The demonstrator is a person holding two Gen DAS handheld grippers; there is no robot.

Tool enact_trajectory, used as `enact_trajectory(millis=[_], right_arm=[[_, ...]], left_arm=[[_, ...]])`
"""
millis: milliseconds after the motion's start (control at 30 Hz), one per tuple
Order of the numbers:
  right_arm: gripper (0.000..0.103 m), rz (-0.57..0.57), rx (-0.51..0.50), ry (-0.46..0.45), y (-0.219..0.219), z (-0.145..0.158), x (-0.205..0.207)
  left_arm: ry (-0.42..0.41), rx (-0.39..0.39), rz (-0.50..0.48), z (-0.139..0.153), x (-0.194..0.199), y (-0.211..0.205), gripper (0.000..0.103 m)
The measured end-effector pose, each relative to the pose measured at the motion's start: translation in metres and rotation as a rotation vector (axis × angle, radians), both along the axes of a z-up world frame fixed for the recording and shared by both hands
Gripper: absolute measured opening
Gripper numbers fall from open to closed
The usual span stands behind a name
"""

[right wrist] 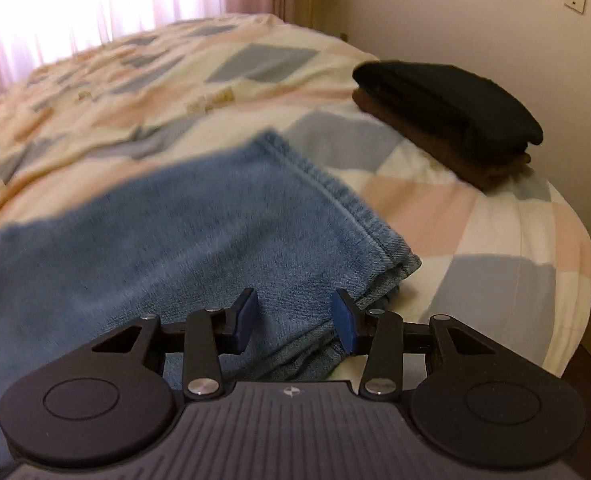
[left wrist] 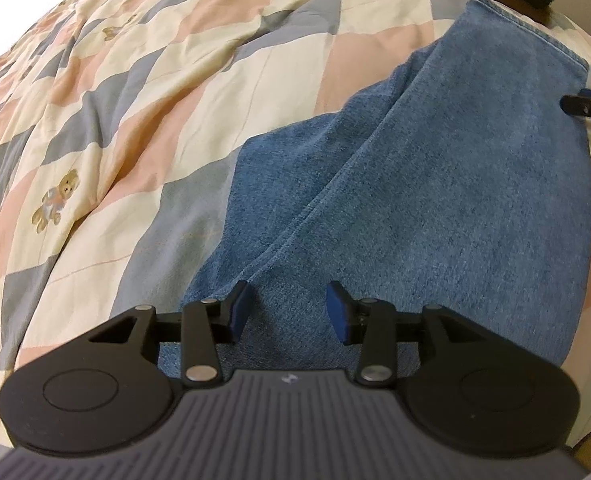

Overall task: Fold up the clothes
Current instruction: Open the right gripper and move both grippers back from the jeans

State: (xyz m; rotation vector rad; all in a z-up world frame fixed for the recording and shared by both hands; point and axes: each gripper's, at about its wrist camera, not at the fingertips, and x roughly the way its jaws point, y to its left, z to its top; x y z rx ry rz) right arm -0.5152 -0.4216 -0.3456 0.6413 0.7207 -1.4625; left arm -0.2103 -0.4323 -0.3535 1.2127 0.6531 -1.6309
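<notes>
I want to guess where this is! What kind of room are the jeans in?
Most likely a bedroom. The jeans lie on a bed with a teddy-bear quilt, pink curtains glow over a bright window, and folded dark clothes are stacked near the wall.

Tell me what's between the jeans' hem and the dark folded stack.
Only bare checked quilt, in the right wrist view, between the jeans and the folded stack.

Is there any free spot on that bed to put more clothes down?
Yes. The quilt lies bare between the jeans and the dark folded stack, and widely left of the jeans toward the curtain. It is crowded by the hem, where both grippers hover.
</notes>
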Motion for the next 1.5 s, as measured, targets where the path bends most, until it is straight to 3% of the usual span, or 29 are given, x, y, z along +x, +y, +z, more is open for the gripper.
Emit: enact_trajectory(millis=[200,333,433,533,667,933,1167,1500], right_arm=[[0.044,-0.022,-0.031,0.001,0.017,0.025,0.023],[0.044,0.030,-0.036,-0.052,0.054,0.042,0.069],[0.043,0.067,0.004,-0.100,0.078,0.039,0.114],[0.043,0.069,0.097,-0.109,0.091,0.016,0.155],[0.045,0.015,0.134,-0.021,0.095,0.005,0.193],[0.043,-0.117,0.137,-0.077,0.108,0.028,0.231],[0.043,-0.180,0.191,-0.106,0.111,0.007,0.236],[0.045,-0.214,0.172,-0.134,0.110,0.016,0.238]], left_arm=[[0.018,0.007,-0.042,0.005,0.009,0.007,0.038],[0.043,0.010,-0.080,0.008,0.021,0.012,0.038],[0.057,0.007,-0.124,0.011,0.035,0.017,0.038],[0.050,-0.004,-0.183,0.012,0.053,0.022,0.037],[0.047,-0.019,-0.250,0.016,0.082,0.031,0.037],[0.069,-0.056,-0.344,0.018,0.102,0.039,0.037],[0.041,-0.076,-0.404,-0.005,0.095,0.039,0.038],[0.053,-0.087,-0.439,0.008,0.100,0.042,0.037]])
